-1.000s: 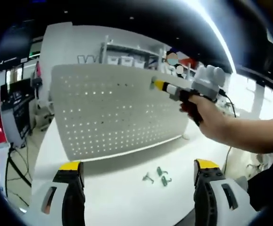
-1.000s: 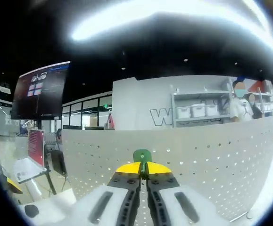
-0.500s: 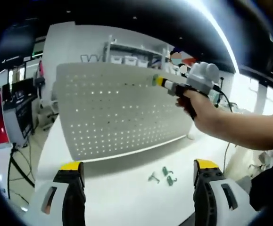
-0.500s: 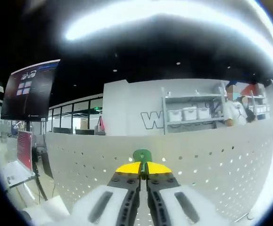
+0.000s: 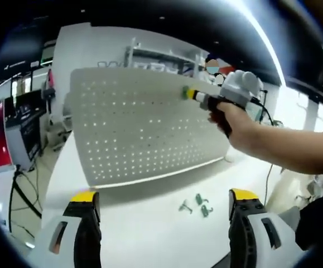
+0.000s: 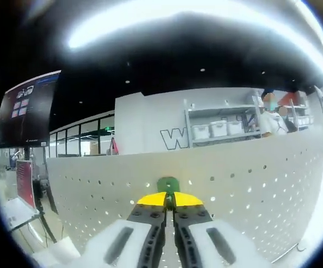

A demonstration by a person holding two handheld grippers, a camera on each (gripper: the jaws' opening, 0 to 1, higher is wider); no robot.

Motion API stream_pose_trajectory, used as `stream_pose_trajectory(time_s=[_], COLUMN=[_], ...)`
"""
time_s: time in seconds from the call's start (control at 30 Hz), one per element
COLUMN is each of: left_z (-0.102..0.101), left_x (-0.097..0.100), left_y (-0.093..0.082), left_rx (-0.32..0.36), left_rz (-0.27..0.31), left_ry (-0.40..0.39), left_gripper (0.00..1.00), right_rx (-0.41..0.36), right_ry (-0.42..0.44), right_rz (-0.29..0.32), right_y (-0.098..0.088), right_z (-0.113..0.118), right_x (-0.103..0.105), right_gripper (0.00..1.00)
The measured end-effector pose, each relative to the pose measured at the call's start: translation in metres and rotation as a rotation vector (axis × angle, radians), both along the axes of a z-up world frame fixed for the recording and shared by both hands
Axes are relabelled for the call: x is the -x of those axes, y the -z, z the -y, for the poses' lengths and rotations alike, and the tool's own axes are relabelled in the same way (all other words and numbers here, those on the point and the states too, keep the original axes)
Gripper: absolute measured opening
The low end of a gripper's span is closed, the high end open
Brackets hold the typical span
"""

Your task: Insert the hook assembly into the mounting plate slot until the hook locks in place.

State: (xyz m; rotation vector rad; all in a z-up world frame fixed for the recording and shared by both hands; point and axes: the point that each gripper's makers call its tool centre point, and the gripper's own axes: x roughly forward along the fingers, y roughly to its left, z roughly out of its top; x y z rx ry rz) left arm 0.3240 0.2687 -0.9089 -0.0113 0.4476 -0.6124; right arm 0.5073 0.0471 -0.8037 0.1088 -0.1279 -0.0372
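Note:
A white perforated mounting plate [image 5: 144, 128] stands upright on the white table [image 5: 144, 223]. My right gripper [image 5: 193, 95], held by a hand, reaches in from the right with a green hook [image 5: 185, 92] at its tip against the plate's upper part. In the right gripper view that gripper [image 6: 169, 202] is shut on the green hook [image 6: 168, 185], which sits right at the plate [image 6: 261, 190]. Three spare green hooks [image 5: 197, 205] lie on the table in front of the plate. My left gripper [image 5: 164, 204] is low near the table, its jaws wide apart and holding nothing.
A person's forearm [image 5: 284, 148] crosses the right side. Behind the plate are shelves with white bins [image 6: 220, 129], a wall, a dark monitor [image 6: 24, 109] on the left and a person [image 6: 273, 117] at the far right. The table's left edge drops to the floor.
The right gripper has pushed the green hook closer onto the plate, slightly lower on it. The left view has drifted a little; the left gripper stays open.

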Motion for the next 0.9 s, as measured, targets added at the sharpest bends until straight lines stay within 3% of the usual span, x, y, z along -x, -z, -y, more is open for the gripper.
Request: stream_pose_trajectory(time_s=[0.13, 0.2, 0.3, 0.73, 0.9], left_z=[0.0, -0.001, -0.001, -0.001, -0.001], left_x=[0.0, 0.0, 0.0, 0.005, 0.008], left_y=[0.001, 0.001, 0.002, 0.003, 0.006], left_rx=[-0.001, 0.003, 0.006, 0.007, 0.007], left_rz=[-0.002, -0.001, -0.007, -0.013, -0.021], left_ry=[-0.001, -0.006, -0.009, -0.017, -0.021], left_gripper=[0.96, 0.96, 0.96, 0.96, 0.96], right_rx=[0.011, -0.07, 0.029, 0.013, 0.023], right_ry=[0.01, 0.012, 0.047, 0.017, -0.007], right_rz=[-0.002, -0.009, -0.027, -0.079, -0.065], right_y=[0.0, 0.001, 0.002, 0.002, -0.007], right_z=[-0.001, 0.0, 0.0, -0.001, -0.001], right_x=[-0.001, -0.001, -0.001, -0.007, -0.001], right_gripper=[0.0, 0.0, 0.0, 0.01, 0.05])
